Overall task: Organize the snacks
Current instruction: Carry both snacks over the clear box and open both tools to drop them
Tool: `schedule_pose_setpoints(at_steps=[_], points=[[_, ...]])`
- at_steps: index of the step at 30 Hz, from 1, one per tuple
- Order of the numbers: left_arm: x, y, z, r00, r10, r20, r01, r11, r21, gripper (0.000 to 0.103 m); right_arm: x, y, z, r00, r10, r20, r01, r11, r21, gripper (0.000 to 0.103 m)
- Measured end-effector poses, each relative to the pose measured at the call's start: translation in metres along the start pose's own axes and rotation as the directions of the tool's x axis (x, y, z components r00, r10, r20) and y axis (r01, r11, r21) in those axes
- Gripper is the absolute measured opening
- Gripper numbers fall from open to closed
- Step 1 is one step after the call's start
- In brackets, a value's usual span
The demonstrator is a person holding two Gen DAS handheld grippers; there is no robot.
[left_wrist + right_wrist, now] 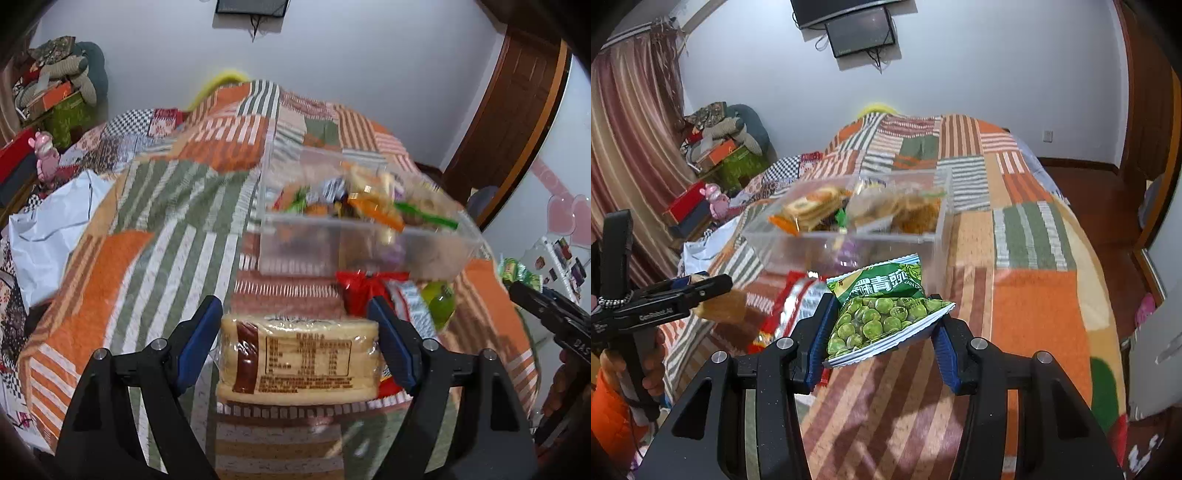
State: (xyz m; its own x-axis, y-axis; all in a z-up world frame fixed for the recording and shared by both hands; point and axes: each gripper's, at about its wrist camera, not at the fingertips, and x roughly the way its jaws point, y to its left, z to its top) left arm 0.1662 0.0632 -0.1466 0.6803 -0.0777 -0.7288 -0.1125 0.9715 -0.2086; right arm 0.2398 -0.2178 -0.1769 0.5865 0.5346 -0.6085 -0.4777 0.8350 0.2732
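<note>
Left tongs (pixel 299 339) grip a bread packet (pixel 297 360), right tongs (pixel 882 334) grip a green-pea bag (pixel 882 317), both apparently bound for the clear bin (pixel 849 236) just ahead.

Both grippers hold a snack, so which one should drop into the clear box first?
Probably right: its gripper holds the green pea packet almost against the clear box; the left's bread pack sits farther back.

Bed with patchwork quilt (pixel 1034 295), clear snack box (pixel 849 247), loose red packets (pixel 786 295), white bag (pixel 51 236)
</note>
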Motion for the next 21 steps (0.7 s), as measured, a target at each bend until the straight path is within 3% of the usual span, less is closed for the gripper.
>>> schedule_pose_setpoints(at_steps=[13, 21], points=[[-0.017, -0.014, 0.053, 0.994, -0.028, 0.107, 0.023, 0.999, 0.04, 0.08, -0.002, 0.008, 0.039, 0.994, 0.008, 0.105, -0.003, 0.999, -0.041, 0.046], [-0.006, -0.021, 0.092, 0.989, -0.023, 0.149, 0.015, 0.998, 0.057, 0.08, 0.006, 0.009, 0.064, 0.989, 0.004, 0.147, 0.004, 0.998, -0.057, 0.046]])
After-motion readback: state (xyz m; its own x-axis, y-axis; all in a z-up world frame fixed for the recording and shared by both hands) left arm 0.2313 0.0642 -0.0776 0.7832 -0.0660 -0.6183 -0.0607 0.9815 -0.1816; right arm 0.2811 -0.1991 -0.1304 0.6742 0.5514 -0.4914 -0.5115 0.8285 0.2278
